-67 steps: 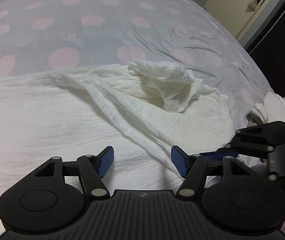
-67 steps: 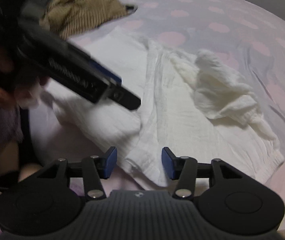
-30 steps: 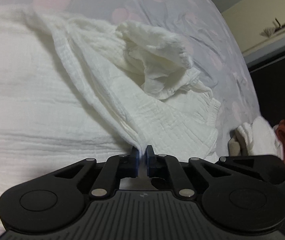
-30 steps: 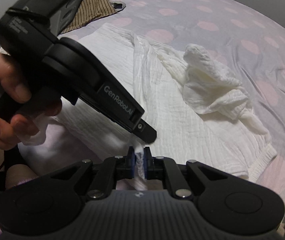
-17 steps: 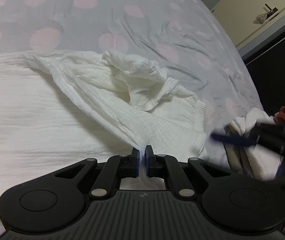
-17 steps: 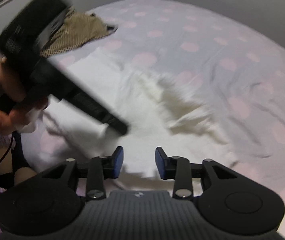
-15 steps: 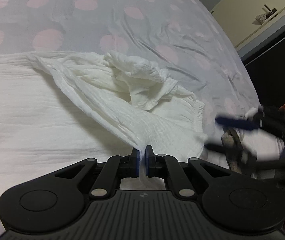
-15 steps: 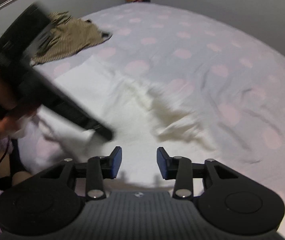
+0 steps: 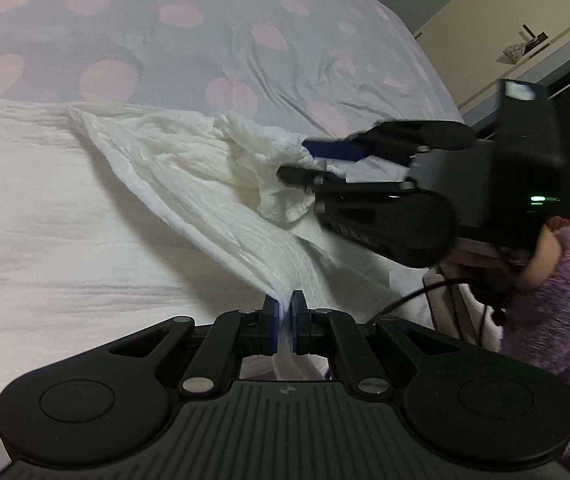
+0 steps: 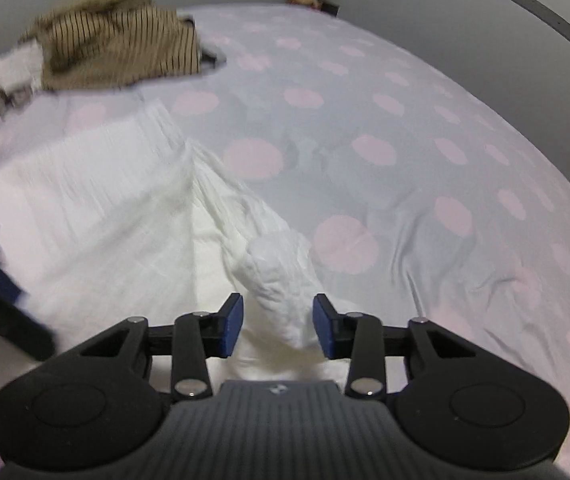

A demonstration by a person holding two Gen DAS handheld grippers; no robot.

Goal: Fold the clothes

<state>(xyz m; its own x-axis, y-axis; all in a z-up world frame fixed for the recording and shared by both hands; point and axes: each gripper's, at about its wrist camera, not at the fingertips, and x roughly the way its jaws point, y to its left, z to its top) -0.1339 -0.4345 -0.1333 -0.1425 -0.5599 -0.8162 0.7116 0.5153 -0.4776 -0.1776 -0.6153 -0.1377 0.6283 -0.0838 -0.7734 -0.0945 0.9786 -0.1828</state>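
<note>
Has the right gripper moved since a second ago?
Yes. The right gripper let go of the garment's near edge, crossed toward the crumpled sleeve, and now straddles it, jaws open.

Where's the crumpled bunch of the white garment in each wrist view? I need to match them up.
Left wrist: the crumpled bunch of the white garment sits just above centre, and the right gripper reaches around it from the right.
Right wrist: low centre, between the right gripper's open fingers. Its jaws have just been closing, but the pads are not pressing it.
Shared landmark: the pink-dotted sheet beyond the bunch.
</note>
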